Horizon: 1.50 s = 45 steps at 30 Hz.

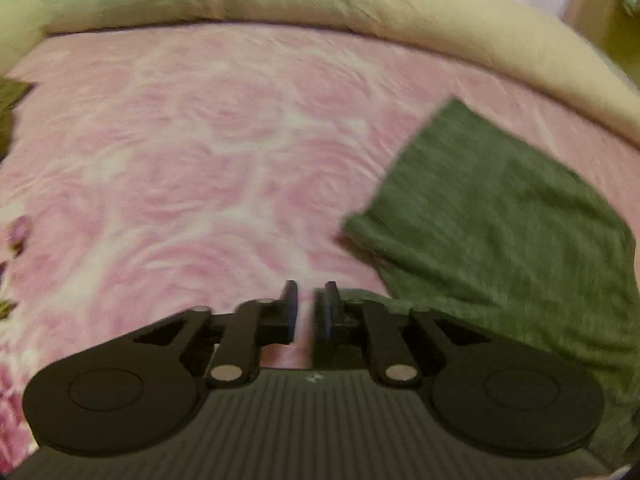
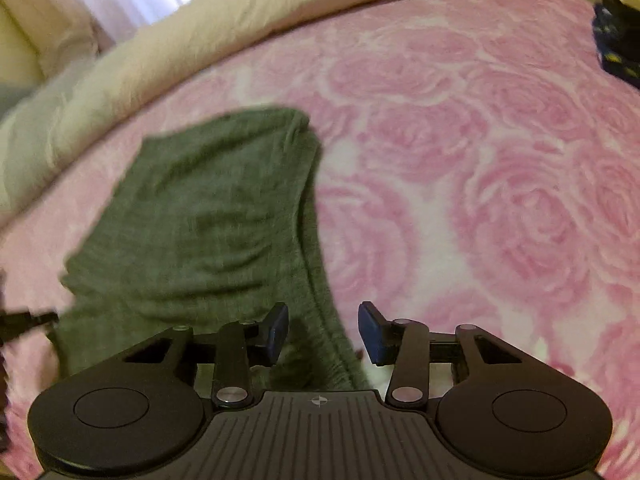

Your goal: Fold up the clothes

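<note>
A dark green knit garment [image 1: 500,216] lies folded flat on the pink rose-patterned bedspread [image 1: 208,152]. In the left wrist view it is to the right of my left gripper [image 1: 306,300], whose jaws stand almost together with a narrow gap and nothing between them. In the right wrist view the garment [image 2: 208,216] spreads left and ahead. My right gripper [image 2: 323,324] is open and hovers over the garment's near right edge, holding nothing.
A cream duvet [image 1: 360,4] runs along the far side of the bed, also in the right wrist view [image 2: 160,60]. A dark blue patterned cloth [image 2: 616,40] lies at the far right. Dark fabric [image 1: 10,112] shows at the left edge.
</note>
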Motion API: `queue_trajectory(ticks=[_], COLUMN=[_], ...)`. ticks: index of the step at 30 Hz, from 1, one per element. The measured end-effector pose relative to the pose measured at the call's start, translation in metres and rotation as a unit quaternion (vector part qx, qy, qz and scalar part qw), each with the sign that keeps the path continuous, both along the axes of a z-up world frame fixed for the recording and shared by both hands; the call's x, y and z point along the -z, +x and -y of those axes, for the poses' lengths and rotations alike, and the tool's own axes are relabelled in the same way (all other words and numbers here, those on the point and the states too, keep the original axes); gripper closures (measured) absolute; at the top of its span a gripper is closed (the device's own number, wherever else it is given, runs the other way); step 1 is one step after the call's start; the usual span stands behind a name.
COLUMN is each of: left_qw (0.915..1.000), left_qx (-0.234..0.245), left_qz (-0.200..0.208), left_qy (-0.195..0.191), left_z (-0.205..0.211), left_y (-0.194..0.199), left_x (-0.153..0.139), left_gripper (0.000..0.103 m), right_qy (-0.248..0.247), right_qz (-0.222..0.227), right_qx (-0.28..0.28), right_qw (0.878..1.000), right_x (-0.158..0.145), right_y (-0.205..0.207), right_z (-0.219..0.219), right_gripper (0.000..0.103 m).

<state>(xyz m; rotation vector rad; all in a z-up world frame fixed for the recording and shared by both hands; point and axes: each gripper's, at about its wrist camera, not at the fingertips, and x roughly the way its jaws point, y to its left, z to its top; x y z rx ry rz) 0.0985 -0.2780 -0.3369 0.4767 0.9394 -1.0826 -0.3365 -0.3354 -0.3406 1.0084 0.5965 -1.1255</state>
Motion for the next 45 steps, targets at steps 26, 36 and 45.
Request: queue_trajectory(ticks=[26, 36, 45], left_qw=[0.9865, 0.9856, 0.9855], left_qx=[0.060, 0.068, 0.061], left_qz=[-0.151, -0.155, -0.158], left_qy=[-0.016, 0.001, 0.012], left_z=[0.092, 0.099, 0.095], left_y=[-0.023, -0.023, -0.021], left_x=[0.005, 0.014, 0.021], left_gripper=[0.091, 0.091, 0.091], right_qy=[-0.035, -0.042, 0.000], right_qz=[0.081, 0.158, 0.218], right_qx=[-0.047, -0.048, -0.007], right_qw=[0.995, 0.985, 0.976], right_x=[0.042, 0.049, 0.059], right_y=[-0.020, -0.008, -0.019], right_z=[0.118, 0.129, 0.146], right_gripper=[0.071, 0.071, 0.071])
